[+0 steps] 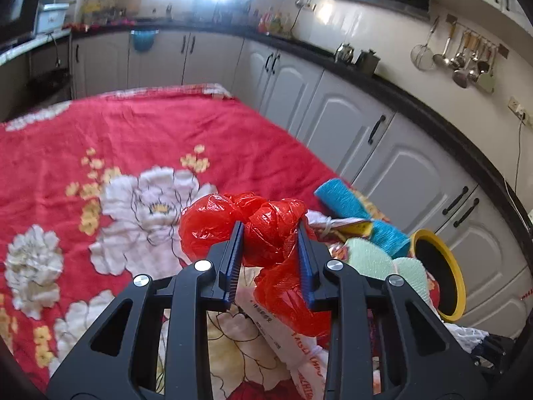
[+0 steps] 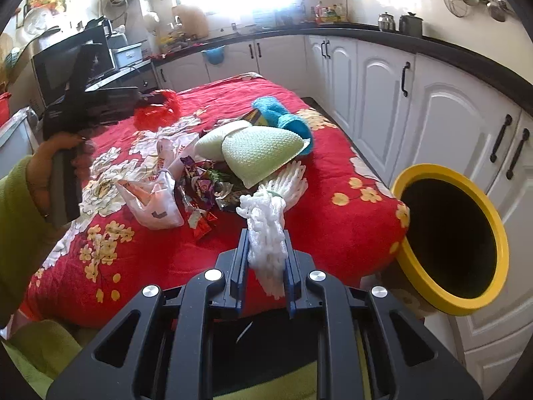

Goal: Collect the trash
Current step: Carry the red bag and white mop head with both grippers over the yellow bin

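Our left tongs (image 1: 269, 233) are clenched on a crumpled red plastic bag (image 1: 263, 230), held above the red floral cloth (image 1: 133, 140) at lower centre of the left view. Our right tongs (image 2: 266, 250) grip white foam netting (image 2: 266, 230) at lower centre of the right view. Wrappers (image 2: 206, 183), a white bag (image 2: 156, 196) and pale green pads (image 2: 256, 153) lie mid-frame; the yellow-rimmed bin (image 2: 499, 233) sits at right, beside the cloth's edge.
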The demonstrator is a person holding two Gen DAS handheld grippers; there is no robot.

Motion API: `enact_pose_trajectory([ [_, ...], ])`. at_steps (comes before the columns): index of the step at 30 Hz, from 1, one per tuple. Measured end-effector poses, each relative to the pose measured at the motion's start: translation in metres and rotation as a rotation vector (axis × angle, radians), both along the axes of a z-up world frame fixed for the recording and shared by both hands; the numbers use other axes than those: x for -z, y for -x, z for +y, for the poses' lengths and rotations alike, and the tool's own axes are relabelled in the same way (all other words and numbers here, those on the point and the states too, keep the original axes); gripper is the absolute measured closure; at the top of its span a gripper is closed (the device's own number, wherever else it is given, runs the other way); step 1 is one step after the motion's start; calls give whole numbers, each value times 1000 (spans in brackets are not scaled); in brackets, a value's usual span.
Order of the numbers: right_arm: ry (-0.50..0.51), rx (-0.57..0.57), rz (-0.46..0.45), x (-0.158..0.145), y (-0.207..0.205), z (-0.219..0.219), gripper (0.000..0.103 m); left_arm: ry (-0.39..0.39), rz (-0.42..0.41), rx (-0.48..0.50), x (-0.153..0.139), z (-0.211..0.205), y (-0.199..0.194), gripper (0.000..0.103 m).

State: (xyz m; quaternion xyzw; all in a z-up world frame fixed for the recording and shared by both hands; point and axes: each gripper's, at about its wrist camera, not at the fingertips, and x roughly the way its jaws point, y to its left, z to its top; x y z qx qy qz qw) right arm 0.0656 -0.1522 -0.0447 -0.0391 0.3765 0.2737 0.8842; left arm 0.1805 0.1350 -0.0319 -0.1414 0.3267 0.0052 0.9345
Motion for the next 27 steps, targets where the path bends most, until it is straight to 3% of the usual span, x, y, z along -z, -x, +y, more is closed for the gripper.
enact_pose_trajectory([
  [10,63,63,-5,-7,4,-21,86,-6,-89,110,-31,-45,20,81],
  [13,68,30,18,-6,4,-25,87,-1,-96,143,-34,-62,21,81],
  [19,-7,-13,-28,-34,17,-33,87,-4,-104,213,-37,-95,20,81],
  [27,-97,11,-91,-70,23,-52,87,0,-137,257,-50,-118,21,81],
])
